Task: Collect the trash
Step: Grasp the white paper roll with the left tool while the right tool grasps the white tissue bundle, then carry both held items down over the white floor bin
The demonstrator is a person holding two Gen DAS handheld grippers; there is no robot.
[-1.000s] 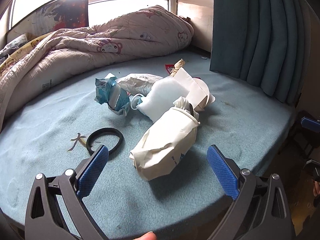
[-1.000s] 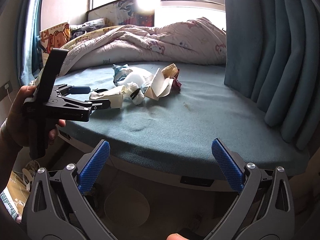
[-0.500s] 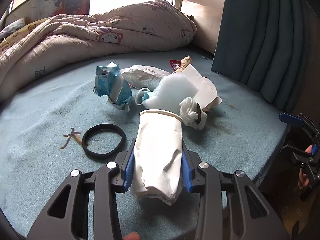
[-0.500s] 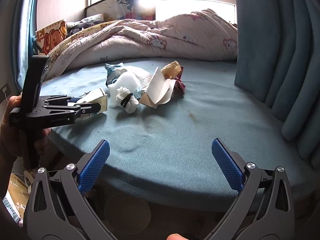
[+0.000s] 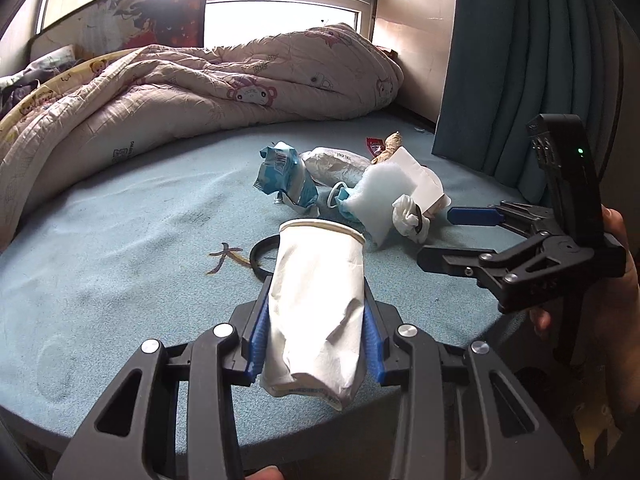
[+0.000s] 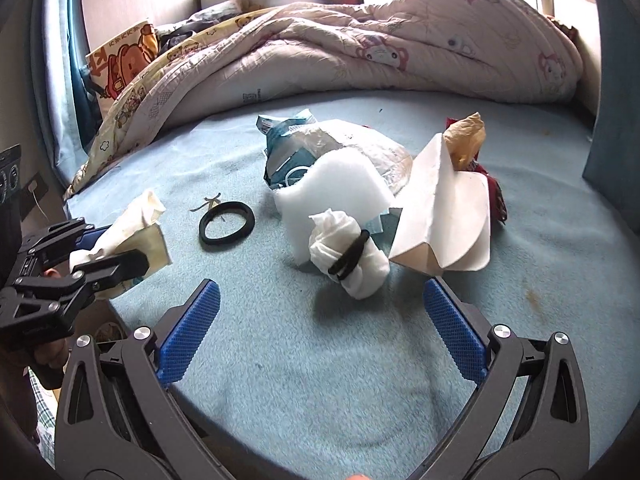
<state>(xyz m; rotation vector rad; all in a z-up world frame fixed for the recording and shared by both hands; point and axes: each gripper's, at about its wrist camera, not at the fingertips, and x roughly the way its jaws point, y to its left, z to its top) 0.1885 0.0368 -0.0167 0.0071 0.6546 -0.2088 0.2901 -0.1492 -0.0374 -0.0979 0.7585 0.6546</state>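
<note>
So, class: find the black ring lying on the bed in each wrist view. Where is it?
Left wrist view: black ring at centre, mostly hidden behind the crushed paper cup.
Right wrist view: black ring left of centre, fully visible.
Shared landmark: the tissue wad bound by a black band.

Bare blue sheet [image 6: 360,380] is lying open between the right gripper [image 6: 322,322] and the banded tissue wad [image 6: 352,256], nothing blocking. Foam block [image 6: 336,184] and folded white card [image 6: 444,220] are crowding just behind it. Black ring [image 6: 227,223] is sitting apart, left. Quilt [image 6: 360,48] is walling off the far side.
</note>
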